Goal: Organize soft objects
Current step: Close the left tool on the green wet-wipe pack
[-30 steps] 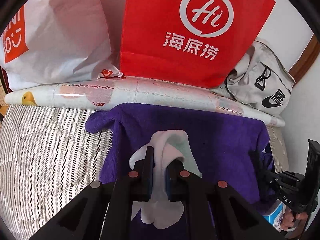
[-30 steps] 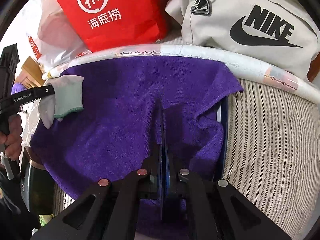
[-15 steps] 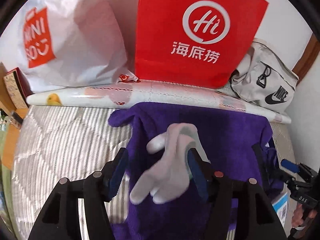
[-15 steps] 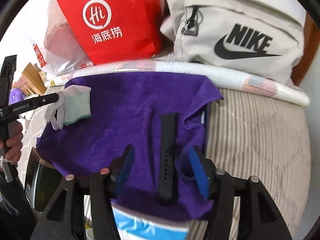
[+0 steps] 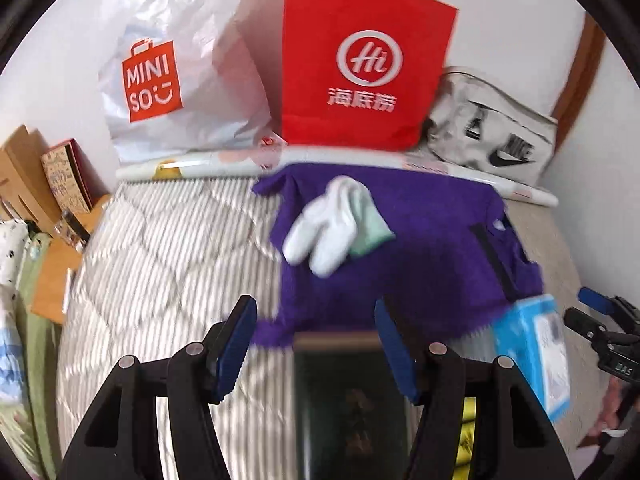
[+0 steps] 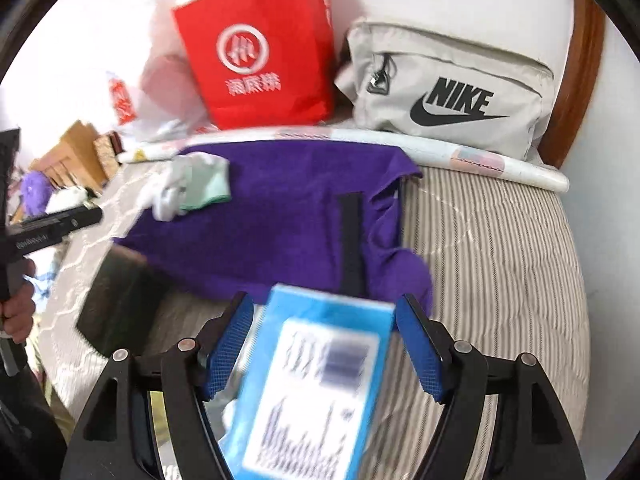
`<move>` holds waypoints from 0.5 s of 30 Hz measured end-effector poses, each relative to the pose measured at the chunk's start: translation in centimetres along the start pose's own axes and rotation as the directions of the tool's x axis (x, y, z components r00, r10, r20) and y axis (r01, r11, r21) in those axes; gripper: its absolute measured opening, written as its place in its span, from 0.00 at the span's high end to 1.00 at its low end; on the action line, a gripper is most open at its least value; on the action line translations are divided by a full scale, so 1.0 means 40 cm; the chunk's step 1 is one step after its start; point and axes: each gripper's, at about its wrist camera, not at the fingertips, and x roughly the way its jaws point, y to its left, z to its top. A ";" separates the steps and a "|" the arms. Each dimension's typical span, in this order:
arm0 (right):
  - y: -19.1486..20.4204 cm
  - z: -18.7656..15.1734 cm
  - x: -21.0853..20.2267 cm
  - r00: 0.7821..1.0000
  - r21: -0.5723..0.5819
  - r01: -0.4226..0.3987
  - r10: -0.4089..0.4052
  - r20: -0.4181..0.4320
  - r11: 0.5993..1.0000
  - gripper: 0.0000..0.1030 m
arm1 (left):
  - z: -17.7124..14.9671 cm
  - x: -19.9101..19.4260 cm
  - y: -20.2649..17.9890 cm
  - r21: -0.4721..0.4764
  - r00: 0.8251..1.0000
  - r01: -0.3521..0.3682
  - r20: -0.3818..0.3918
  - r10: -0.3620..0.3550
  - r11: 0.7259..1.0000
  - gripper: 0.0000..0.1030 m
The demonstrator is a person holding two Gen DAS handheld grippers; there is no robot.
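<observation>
we note white glove (image 5: 332, 226) crumpled on purple towel (image 5: 420, 248), black strap (image 6: 352, 240) near its right edge, striped bed (image 5: 168, 248) bare leftward, left tongs (image 5: 316, 352) spread, right tongs (image 6: 326, 346) just opened wider, both gripping nothing

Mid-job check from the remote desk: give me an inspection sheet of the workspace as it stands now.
Surface: striped quilt on a bed.
Job's things: purple towel spread flat; white glove lying on its far left part; black strap lying on its right part.
Clutter: blue box and dark box at the near edge; rolled sheet behind the towel.
Grippers: left gripper and right gripper both open and empty; their jaws have just been opening.
Cables: nothing seen.
Surroundings: red paper bag, white Miniso bag and grey Nike bag against the wall; cardboard boxes at left.
</observation>
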 end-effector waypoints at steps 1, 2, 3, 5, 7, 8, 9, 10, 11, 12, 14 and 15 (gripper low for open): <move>0.004 -0.016 -0.016 1.000 0.006 -0.012 0.012 0.022 1.000 0.29 | -0.016 -0.014 -0.002 -0.005 1.000 0.011 0.002 -0.011 1.000 0.43; 0.007 -0.036 -0.033 0.998 0.012 -0.035 0.034 0.044 0.999 0.29 | -0.037 -0.034 -0.004 -0.010 1.000 0.024 0.006 -0.024 1.000 0.43; 0.010 -0.056 -0.047 0.996 0.016 -0.059 0.058 0.062 0.998 0.29 | -0.053 -0.048 -0.007 -0.012 1.000 0.030 0.003 -0.030 0.999 0.43; 0.018 -0.085 -0.065 0.994 0.027 -0.090 0.088 0.065 0.996 0.29 | -0.094 -0.075 -0.009 -0.011 0.999 0.046 0.008 -0.046 0.999 0.43; 0.027 -0.114 -0.071 0.993 0.031 -0.114 0.113 0.014 0.993 0.29 | -0.129 -0.093 -0.015 -0.002 0.998 0.060 0.017 -0.060 0.998 0.43; 0.033 -0.126 -0.071 0.995 0.027 -0.101 0.101 -0.001 0.995 0.29 | -0.152 -0.100 -0.020 0.004 0.998 0.065 0.017 -0.065 0.998 0.43; 0.041 -0.147 -0.077 0.998 0.020 -0.061 0.061 0.006 0.998 0.29 | -0.168 -0.104 -0.024 0.006 0.997 0.070 0.013 -0.071 0.997 0.43; 0.046 -0.158 -0.081 0.999 0.017 -0.034 0.034 0.017 0.999 0.29 | -0.191 -0.107 -0.029 0.009 0.996 0.083 0.006 -0.083 0.996 0.43; 0.051 -0.175 -0.088 1.000 0.021 -0.007 0.007 0.030 1.000 0.29 | -0.207 -0.109 -0.031 0.010 0.995 0.095 0.001 -0.095 0.995 0.43; 0.053 -0.187 -0.092 0.999 0.031 -0.010 0.009 0.032 0.999 0.29 | -0.223 -0.111 -0.033 0.012 0.994 0.105 -0.005 -0.105 0.994 0.43; 0.047 -0.210 -0.099 0.999 0.066 -0.036 0.034 0.032 0.997 0.29 | -0.261 -0.111 -0.041 0.024 0.993 0.119 -0.016 -0.119 0.993 0.41; 0.042 -0.224 -0.104 0.998 0.088 -0.059 0.056 0.038 0.994 0.29 | -0.276 -0.110 -0.044 0.030 0.993 0.119 -0.020 -0.118 0.992 0.37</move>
